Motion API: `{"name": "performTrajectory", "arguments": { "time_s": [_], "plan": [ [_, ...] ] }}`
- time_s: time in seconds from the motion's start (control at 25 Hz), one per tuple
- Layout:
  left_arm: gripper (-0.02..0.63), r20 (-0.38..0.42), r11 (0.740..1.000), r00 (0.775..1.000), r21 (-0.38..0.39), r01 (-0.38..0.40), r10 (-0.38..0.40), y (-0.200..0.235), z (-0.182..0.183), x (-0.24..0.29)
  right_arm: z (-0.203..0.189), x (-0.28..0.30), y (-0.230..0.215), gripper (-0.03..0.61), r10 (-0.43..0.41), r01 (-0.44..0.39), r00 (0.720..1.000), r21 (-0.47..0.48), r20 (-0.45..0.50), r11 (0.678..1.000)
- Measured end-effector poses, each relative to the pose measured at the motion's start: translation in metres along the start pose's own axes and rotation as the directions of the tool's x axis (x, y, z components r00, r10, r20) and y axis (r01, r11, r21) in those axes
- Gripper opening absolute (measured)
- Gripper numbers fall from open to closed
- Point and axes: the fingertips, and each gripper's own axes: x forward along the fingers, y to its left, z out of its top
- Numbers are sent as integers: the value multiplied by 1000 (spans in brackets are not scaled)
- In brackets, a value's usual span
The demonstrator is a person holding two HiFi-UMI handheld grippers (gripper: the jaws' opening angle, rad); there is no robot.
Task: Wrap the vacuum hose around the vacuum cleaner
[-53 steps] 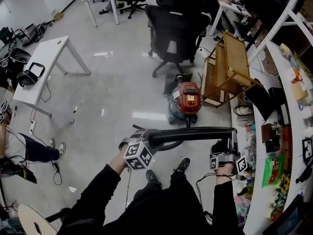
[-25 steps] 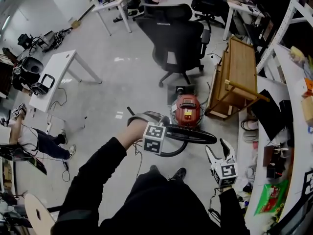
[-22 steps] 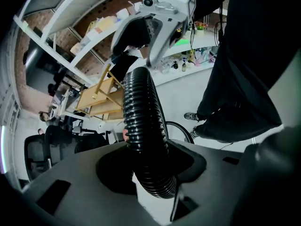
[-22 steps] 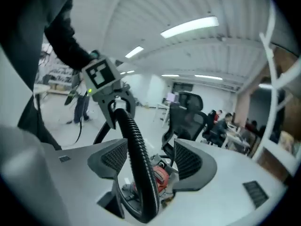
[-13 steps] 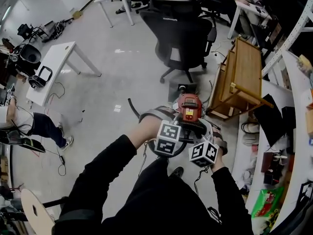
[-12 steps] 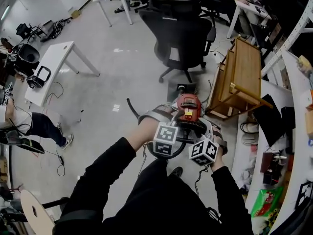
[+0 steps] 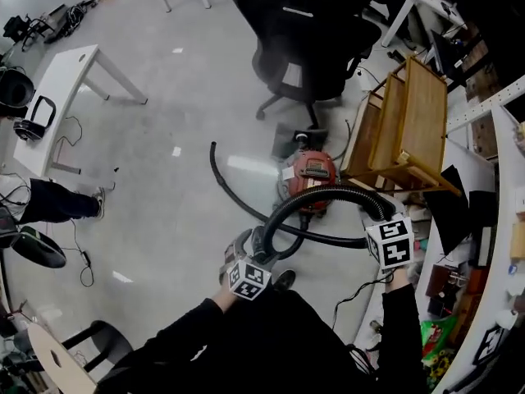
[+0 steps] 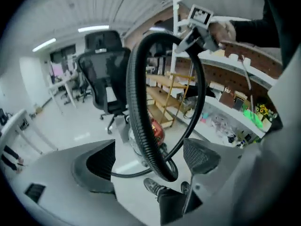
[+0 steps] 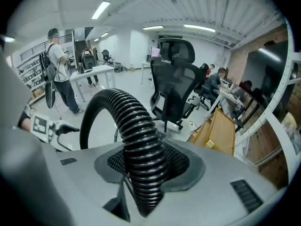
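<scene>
Right now, in the head view, the red vacuum cleaner (image 7: 310,171) stands on the grey floor (image 7: 164,187), at about 1 o'clock from the left gripper (image 7: 256,249) and at about 10 o'clock from the right gripper (image 7: 376,217). The ribbed black vacuum hose (image 7: 316,194) rises from the left gripper, arches across the near side of the vacuum cleaner and comes down to the right gripper, which sits at roughly 3 o'clock of the left one.

Seen in the left gripper view, the left gripper (image 8: 150,157) has jaws that have just been opening and now stand wide apart. The vacuum hose (image 8: 138,102) runs through the gap between them, clear of both pads, so nothing is clamped there. The vacuum cleaner (image 8: 155,128) shows red behind the hose.

In the right gripper view, the right gripper (image 9: 143,166) has the vacuum hose (image 9: 134,126) between its jaws, both pads pressed on the ribs; these jaws have just been opening a little, yet the grip holds.

A thinner black line (image 7: 220,179) curves over the floor at 9 o'clock of the vacuum cleaner; whether it is cord or tube I cannot tell. A black office chair (image 7: 308,39) stands at 12 o'clock of the vacuum cleaner, and a wooden shelf unit (image 7: 406,121) stands just beside it at 2 o'clock.
</scene>
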Motion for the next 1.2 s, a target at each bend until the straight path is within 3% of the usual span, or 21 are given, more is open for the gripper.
{"name": "performTrajectory", "arguments": {
  "time_s": [0.16,0.24,0.28,0.32,0.4,0.44,0.52,0.68,0.76,0.84,0.92,1.08,1.2],
  "plan": [
    [445,-75,986,987,-100,135,-143,14,-5,83,15,-3,-5,179,14,-16,997,-23,-78,1000],
    [440,-83,978,984,-149,146,-160,39,3,112,23,1,-10,179,-10,3,994,-70,-112,998],
    [389,-78,976,987,-180,123,-139,59,6,121,25,6,-14,179,-23,10,991,-102,-133,995],
    [269,-69,973,991,-209,95,-112,80,10,127,24,13,-17,179,-30,10,987,-130,-157,992],
    [165,-68,975,994,-210,67,-83,111,19,136,15,27,-23,179,-35,-4,975,-172,-221,985],
    [162,-79,980,993,-187,68,-84,118,23,142,9,34,-27,178,-34,-15,965,-186,-259,982],
    [158,-112,985,989,-152,80,-98,124,24,159,-10,49,-36,176,-5,-64,935,-181,-354,981],
    [158,-185,988,977,-129,80,-103,139,15,196,-65,95,-54,176,88,-190,826,-128,-556,973],
    [158,-215,989,972,-133,70,-98,146,8,217,-87,128,-66,177,96,-201,804,-117,-587,973],
    [158,-237,988,968,-147,47,-81,159,3,244,-99,168,-82,178,70,-182,812,-137,-579,974],
    [157,-256,988,965,-156,22,-62,175,-2,275,-104,213,-102,178,0,-133,838,-204,-546,970],
    [153,-290,979,956,-203,-19,-41,205,-9,331,-108,299,-144,176,-188,-5,874,-395,-449,919],
    [153,-332,979,943,-203,-31,-39,219,-26,364,-129,353,-150,176,-190,23,887,-373,-420,928]
  ]
}}
